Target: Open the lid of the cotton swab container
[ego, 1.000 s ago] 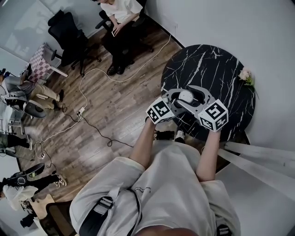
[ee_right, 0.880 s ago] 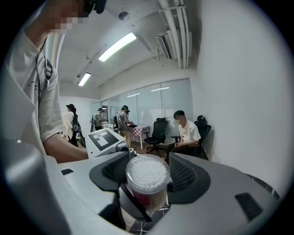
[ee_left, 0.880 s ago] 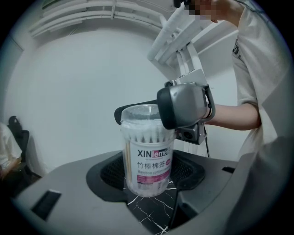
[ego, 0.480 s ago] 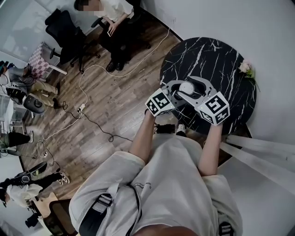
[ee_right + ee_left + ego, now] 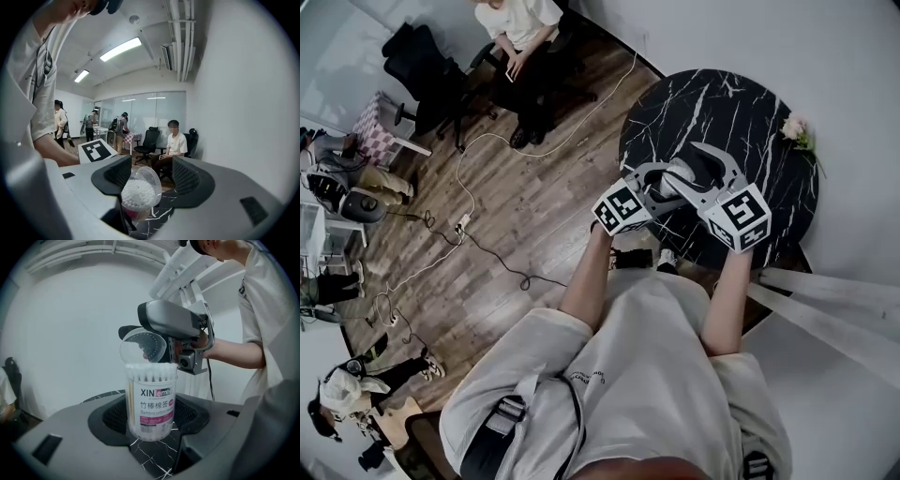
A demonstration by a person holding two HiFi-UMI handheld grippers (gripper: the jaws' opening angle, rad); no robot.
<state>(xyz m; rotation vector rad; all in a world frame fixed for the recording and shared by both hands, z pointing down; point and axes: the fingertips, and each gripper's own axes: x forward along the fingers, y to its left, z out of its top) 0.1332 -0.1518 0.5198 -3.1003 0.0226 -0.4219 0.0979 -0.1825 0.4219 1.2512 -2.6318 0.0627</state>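
Note:
The clear cotton swab container [image 5: 151, 404] with a pink-and-white label stands upright on the black marble table [image 5: 722, 103]. My left gripper [image 5: 152, 417] is shut on its sides. Its clear lid [image 5: 143, 347] is hinged up and stands open above the white swab heads [image 5: 137, 193]. My right gripper [image 5: 152, 180] reaches in from the other side, jaws wide. The raised lid [image 5: 151, 176] sits between its pads, close to the left pad and apart from the right one. In the head view both grippers meet at the container [image 5: 680, 175] near the table's front edge.
A small flower bunch [image 5: 797, 131] lies at the table's right rim, by the white wall. A person [image 5: 525, 28] sits on a chair beyond the table. Office chairs [image 5: 422, 56] and cables [image 5: 478, 187] are on the wooden floor to the left.
My right gripper has risen a little and tipped at the container's top. The left gripper and the container have stayed put.

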